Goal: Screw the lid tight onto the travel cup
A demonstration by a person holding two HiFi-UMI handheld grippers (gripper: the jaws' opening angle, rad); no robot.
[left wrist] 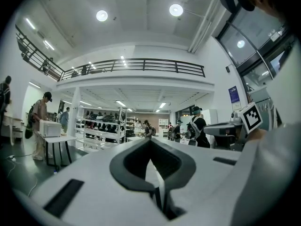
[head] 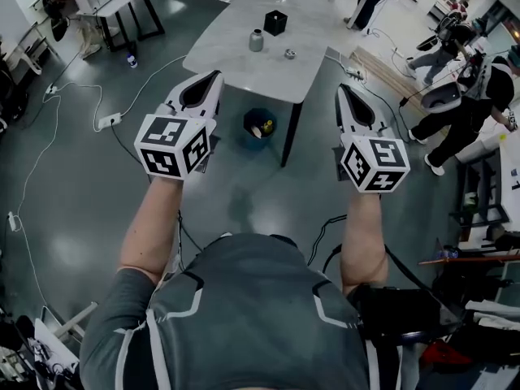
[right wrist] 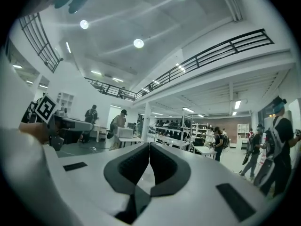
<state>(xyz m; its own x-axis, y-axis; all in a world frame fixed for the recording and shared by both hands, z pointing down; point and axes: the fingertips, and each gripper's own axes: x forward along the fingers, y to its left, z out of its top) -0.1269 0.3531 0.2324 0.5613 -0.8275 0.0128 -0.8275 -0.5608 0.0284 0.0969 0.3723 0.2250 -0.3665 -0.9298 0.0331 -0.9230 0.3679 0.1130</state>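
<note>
While both tongs hang level in the air short of the desk, nothing is in hand: left tongs clenched on nothing, right tongs the same. Both gripper views show the pads meeting with nothing between them.

Travel cup stands upright on the desk, well ahead of the tongs. Lid is, I take it, the small round piece lying apart from the cup, towards the right. Too small here to tell which way up it lies. Black box sits behind and between them, not part of the job.

Handling, my read:
- Cup looks like grey metal: stiff, no crush risk, probably light if empty, so it tips or spins easily.
- The smooth round wall is likely slippery. Grip the body around mid-height, pads square across it, firm.
- Lid is low and flat, so there's little to bite on. Take it by the rim, pads on opposite edges.
- Set it down flat on the mouth before turning; a tilted start will likely cross the thread.
- One pair of tongs must brace the cup or it turns with the lid.

Both tongs have to open first.
</note>
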